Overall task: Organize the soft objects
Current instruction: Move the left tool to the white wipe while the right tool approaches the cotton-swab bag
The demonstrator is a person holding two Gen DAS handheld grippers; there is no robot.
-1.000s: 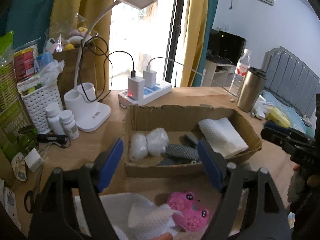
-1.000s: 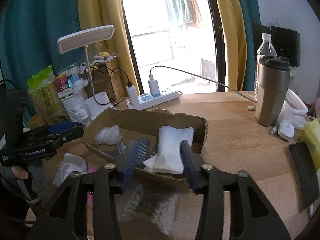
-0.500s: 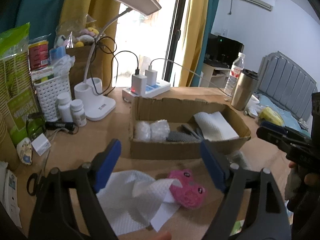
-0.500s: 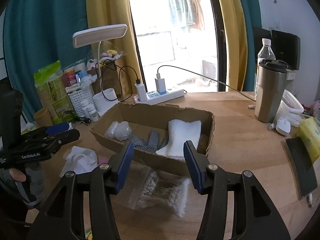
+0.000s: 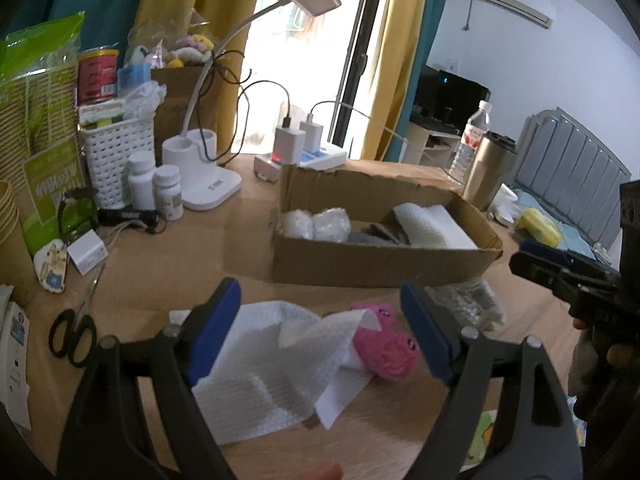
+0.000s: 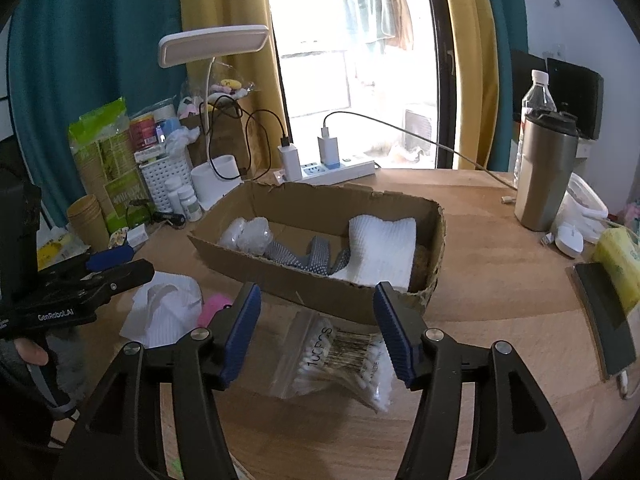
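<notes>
While the left gripper (image 5: 320, 332) gapes empty over the paper towel (image 5: 272, 356), the right gripper (image 6: 318, 330) is opening, empty.

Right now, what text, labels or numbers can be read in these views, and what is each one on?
"GenRobot.AI": on the left tongs' body.
"100PCS", roughly, handwritten: on the swab bag.
Green pack: print too blurred to read.
Red can: label blurred.
Pill bottles: labels too small.
Water bottle: red label unreadable.
Lamp base: small mark, unreadable.

Blown-out window backlight, fisheye edges, slight blur
</notes>
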